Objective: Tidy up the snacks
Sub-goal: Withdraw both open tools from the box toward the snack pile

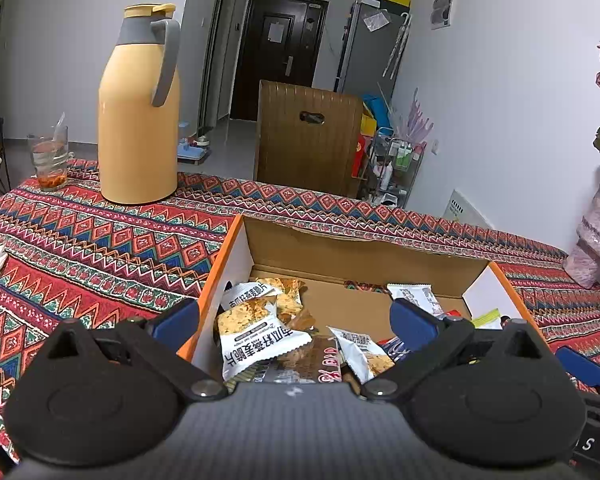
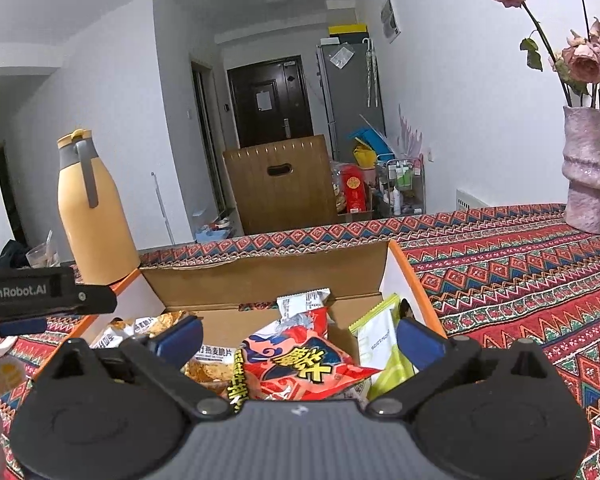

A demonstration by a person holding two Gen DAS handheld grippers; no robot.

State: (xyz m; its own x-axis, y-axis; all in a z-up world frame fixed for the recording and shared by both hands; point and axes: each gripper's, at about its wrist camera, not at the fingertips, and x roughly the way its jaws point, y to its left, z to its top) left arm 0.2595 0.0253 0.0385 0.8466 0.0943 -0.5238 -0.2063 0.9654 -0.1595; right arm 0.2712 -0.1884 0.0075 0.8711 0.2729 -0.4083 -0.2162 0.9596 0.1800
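An open cardboard box (image 1: 364, 252) with orange edges sits on the patterned tablecloth and holds several snack packets. In the left wrist view, white oat-crisp packets (image 1: 256, 340) lie at its left side. My left gripper (image 1: 296, 320) is open and empty above them, its left finger outside the box wall. In the right wrist view, the same box (image 2: 268, 276) holds a red snack bag (image 2: 312, 364) and a yellow-green packet (image 2: 380, 348). My right gripper (image 2: 300, 340) is open and empty just above the red bag. The left gripper's body (image 2: 40, 292) shows at the left.
A tall yellow thermos (image 1: 140, 112) and a glass with a spoon (image 1: 51, 160) stand at the back left of the table. A pink vase with dried roses (image 2: 588, 172) stands at the back right. A wooden chair back (image 1: 308, 136) is behind the table.
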